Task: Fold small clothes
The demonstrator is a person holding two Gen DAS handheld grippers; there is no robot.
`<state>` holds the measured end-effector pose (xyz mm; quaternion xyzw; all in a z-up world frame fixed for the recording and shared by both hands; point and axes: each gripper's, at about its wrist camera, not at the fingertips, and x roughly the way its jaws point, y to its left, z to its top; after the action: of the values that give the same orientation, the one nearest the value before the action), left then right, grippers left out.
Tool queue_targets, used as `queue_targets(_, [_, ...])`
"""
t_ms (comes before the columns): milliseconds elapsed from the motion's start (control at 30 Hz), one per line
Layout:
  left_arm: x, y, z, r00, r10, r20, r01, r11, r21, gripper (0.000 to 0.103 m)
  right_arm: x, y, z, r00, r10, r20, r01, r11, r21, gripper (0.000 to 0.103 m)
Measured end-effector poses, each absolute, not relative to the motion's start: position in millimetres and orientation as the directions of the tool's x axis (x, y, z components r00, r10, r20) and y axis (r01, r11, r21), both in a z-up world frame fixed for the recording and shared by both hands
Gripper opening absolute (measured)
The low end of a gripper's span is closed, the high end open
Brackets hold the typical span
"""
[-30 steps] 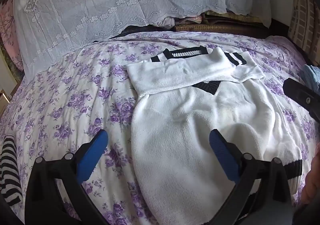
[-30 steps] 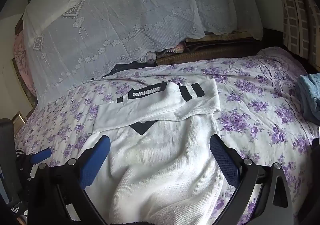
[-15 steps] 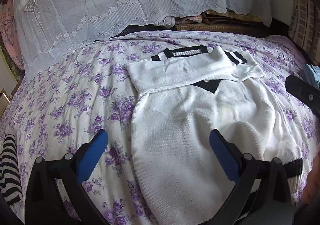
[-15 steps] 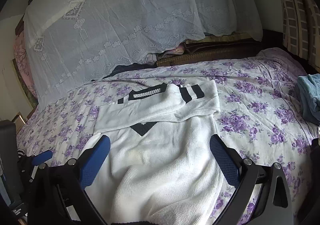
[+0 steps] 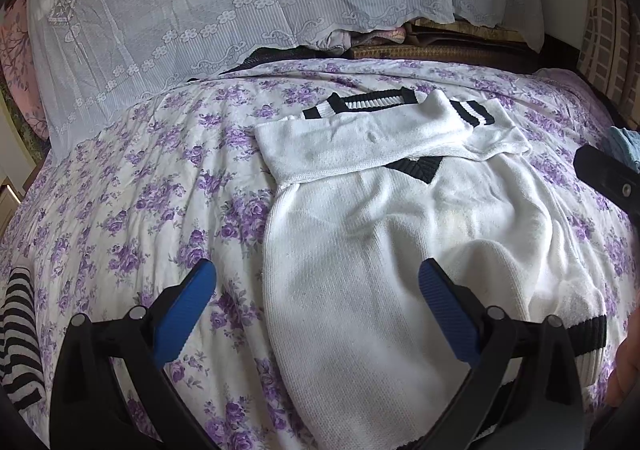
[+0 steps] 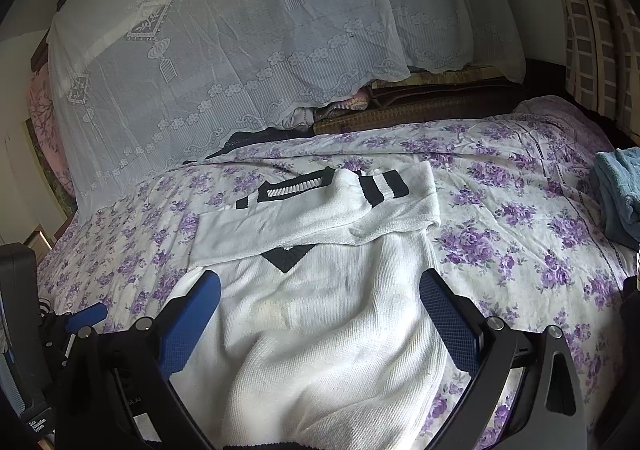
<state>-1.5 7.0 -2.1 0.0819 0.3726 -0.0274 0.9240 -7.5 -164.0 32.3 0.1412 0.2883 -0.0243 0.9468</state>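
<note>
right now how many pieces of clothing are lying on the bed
3: a white sweater spread mid-bed, a black-and-white striped garment at the near left edge, a blue folded item at the right edge. More may lie out of view.

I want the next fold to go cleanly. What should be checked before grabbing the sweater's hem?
1. Left gripper open: ok, blue pads spread wide, nothing held.
2. Right gripper open: ok, nothing held.
3. Sleeves folded in: ok, both lie across the sweater chest, below the collar.
4. Body flat: not ok, ridges run through the middle.
5. Hem within reach: partly; its black band shows at the right by the left gripper, the rest is hidden.
6. Fold area clear: ok, blue cloth and striped garment lie apart on the bedspread.
</note>
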Motion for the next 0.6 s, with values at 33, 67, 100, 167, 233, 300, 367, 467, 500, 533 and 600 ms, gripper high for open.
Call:
queue_targets(33, [-1.0, 7.1, -2.2, 0.721, 0.011, -0.692, 0.111, 0.985, 0.132, 0.099, -7.5, -164.1, 32.0, 0.833, 0.036, -0.552, 0.127, 0.959, 0.254, 0.100])
queue_targets(67, [-0.6, 7.2, -2.2, 0.721, 0.010, -0.693, 0.112, 0.985, 0.131, 0.099, -7.5, -164.2, 31.9, 0.833, 0.036, -0.552, 0.127, 0.959, 0.254, 0.100])
queue_targets(100, [-0.5, 7.1, -2.1, 0.720, 0.010, -0.694, 0.112, 0.985, 0.131, 0.099, -7.5, -164.2, 32.1, 0.833, 0.036, -0.553, 0.127, 0.959, 0.255, 0.100])
queue_targets(167, [-0.5, 7.1, -2.1, 0.720, 0.011, -0.694, 0.112, 0.985, 0.131, 0.099, -7.4, -164.2, 31.6, 0.833, 0.036, -0.552, 0.128, 0.959, 0.255, 0.100])
queue_targets(233, [-0.5, 7.5, -2.5, 0.718, 0.011, -0.695, 0.111, 0.985, 0.130, 0.099, -7.4, -164.2, 31.4, 0.833, 0.036, -0.552, 0.128, 0.958, 0.255, 0.100])
queue_targets(300, [-0.7, 8.2, -3.0, 0.718, 0.011, -0.696, 0.110, 0.985, 0.129, 0.099, -7.9, -164.1, 32.5, 0.832, 0.036, -0.554, 0.129, 0.958, 0.256, 0.100])
queue_targets(367, [-1.4, 9.0, -3.8, 0.717, 0.010, -0.697, 0.111, 0.986, 0.128, 0.099, -8.1, -164.2, 32.3, 0.832, 0.036, -0.553, 0.129, 0.958, 0.257, 0.100])
queue_targets(467, [-1.9, 9.3, -4.2, 0.718, 0.011, -0.696, 0.111, 0.985, 0.130, 0.099, -7.6, -164.6, 31.7, 0.833, 0.036, -0.552, 0.128, 0.958, 0.256, 0.100])
queue_targets(500, [-1.7, 10.5, -5.6, 0.718, 0.011, -0.696, 0.110, 0.986, 0.128, 0.099, -7.8, -164.7, 31.8, 0.833, 0.036, -0.552, 0.128, 0.958, 0.256, 0.100])
queue_targets(533, [-2.0, 11.3, -6.2, 0.717, 0.011, -0.697, 0.110, 0.986, 0.128, 0.099, -8.0, -164.8, 32.3, 0.833, 0.037, -0.553, 0.128, 0.958, 0.257, 0.100])
queue_targets(600, [-2.1, 11.5, -6.7, 0.716, 0.010, -0.698, 0.110, 0.986, 0.127, 0.099, -7.8, -165.0, 32.1, 0.833, 0.037, -0.552, 0.129, 0.958, 0.258, 0.100])
